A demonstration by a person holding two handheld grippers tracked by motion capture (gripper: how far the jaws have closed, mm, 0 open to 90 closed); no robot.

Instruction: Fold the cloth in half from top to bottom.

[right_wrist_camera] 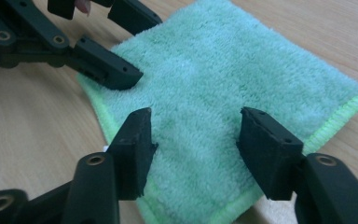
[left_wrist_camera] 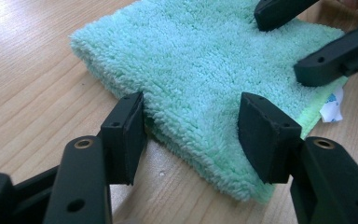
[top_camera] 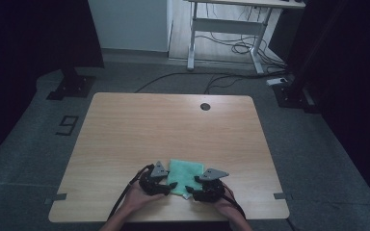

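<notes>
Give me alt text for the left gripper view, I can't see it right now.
A folded mint-green terry cloth lies flat on the light wooden table, its near edge between the open black jaws of the left hand-held gripper. The right hand-held gripper reaches in over the cloth's far side, beside a small white label.

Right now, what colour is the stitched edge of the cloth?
Bright lime green on the mint-green cloth; the stitched edge shows best in the right gripper view.

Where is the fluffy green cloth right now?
In the high view, the green cloth lies flat on the wooden table near its front edge, between the left tool and the right tool, whose open jaws hang over its two sides.
</notes>
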